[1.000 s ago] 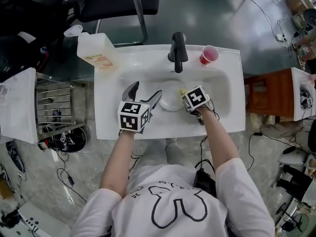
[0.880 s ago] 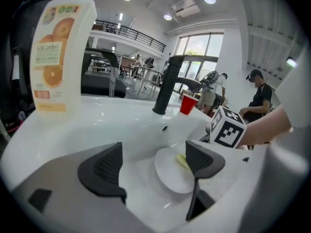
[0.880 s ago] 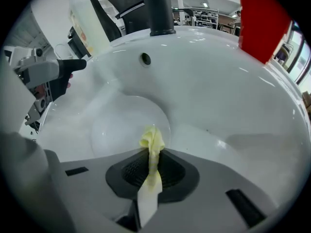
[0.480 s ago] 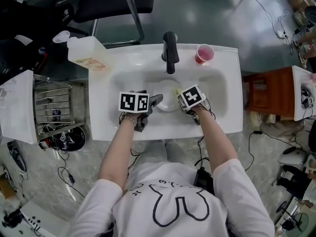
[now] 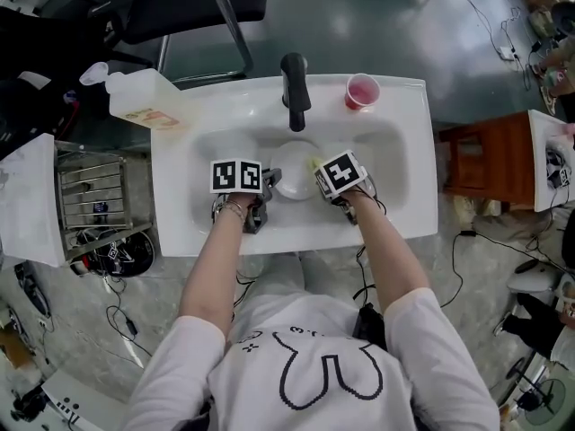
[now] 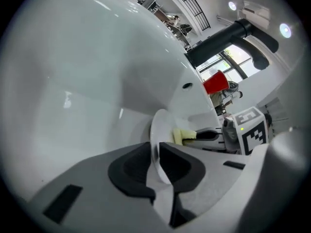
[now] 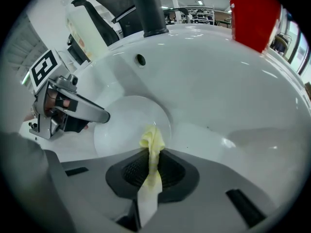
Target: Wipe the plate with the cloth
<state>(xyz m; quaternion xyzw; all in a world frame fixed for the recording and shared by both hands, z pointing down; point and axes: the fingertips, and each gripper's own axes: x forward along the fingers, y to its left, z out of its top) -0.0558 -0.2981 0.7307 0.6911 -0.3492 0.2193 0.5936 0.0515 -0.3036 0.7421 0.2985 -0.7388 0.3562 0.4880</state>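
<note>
A white plate (image 5: pixel 295 171) lies in the sink basin below the faucet. My left gripper (image 5: pixel 268 184) is at its left rim; its jaws have just been closing, and in the left gripper view the plate's thin edge (image 6: pixel 158 130) stands pinched between the dark pads (image 6: pixel 127 168) of that gripper (image 6: pixel 155 161). My right gripper (image 5: pixel 316 176) is at the plate's right side, shut on a yellow cloth (image 5: pixel 314 162). In the right gripper view the cloth (image 7: pixel 152 142) sticks up from the right gripper (image 7: pixel 151 166) onto the plate (image 7: pixel 121 125).
The black faucet (image 5: pixel 294 88) stands behind the basin, with a red cup (image 5: pixel 361 91) to its right and a soap jug (image 5: pixel 139 99) at the left corner. The white sink rim (image 5: pixel 180 232) surrounds both grippers. A wire rack (image 5: pixel 94 196) stands to the left.
My left gripper came down into the basin, rolled over, and went from wide open to closed on the plate's left rim. The right gripper with the cloth stayed put.
</note>
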